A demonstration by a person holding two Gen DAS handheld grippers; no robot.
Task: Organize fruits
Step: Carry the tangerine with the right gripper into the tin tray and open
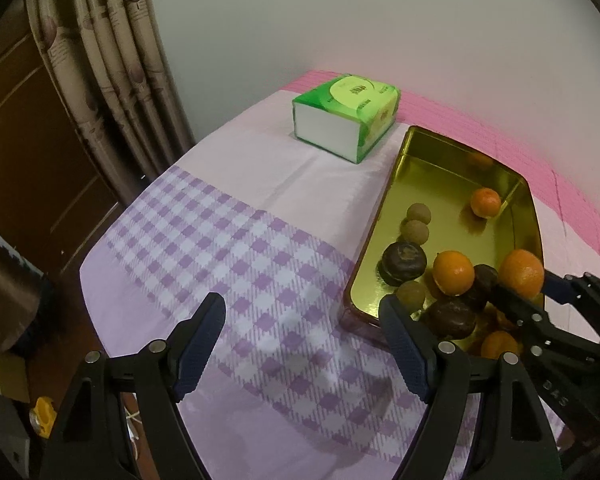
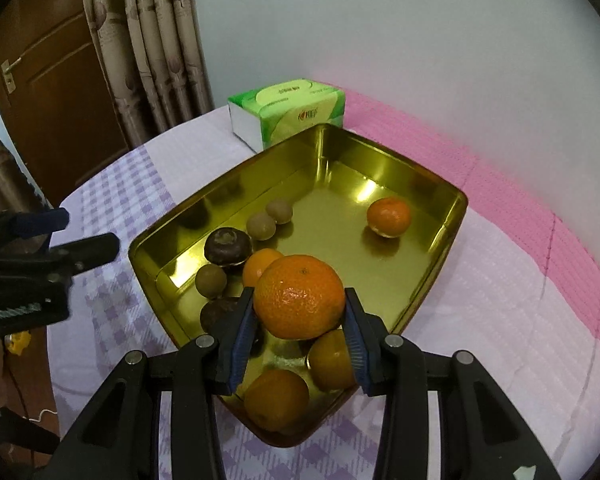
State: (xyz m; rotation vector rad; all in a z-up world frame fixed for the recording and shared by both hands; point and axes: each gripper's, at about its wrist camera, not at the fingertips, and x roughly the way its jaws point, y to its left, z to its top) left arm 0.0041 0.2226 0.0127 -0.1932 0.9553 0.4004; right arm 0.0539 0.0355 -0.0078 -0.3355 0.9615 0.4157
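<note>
We hold a mandarin [image 2: 300, 297] in the right tongs [image 2: 300, 320], pads clamped on both sides, above the gold tray's [image 2: 440, 248] 6 o'clock end w/ other fruit just below. Left tongs [image 1: 304, 344] hang wide, holding nothing, over the checked cloth [image 1: 204, 240] at the tray's 9 o'clock. Risk, as we judge: round peel slips, drops, and knocks the fruit below.

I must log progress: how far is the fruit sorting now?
Partly done. One orange already sits alone at the tray's far end. The right tool holds another orange above the tray. Left: oranges, dark fruits and small brown fruits are mixed at the near end. The left tool is open, empty.
</note>
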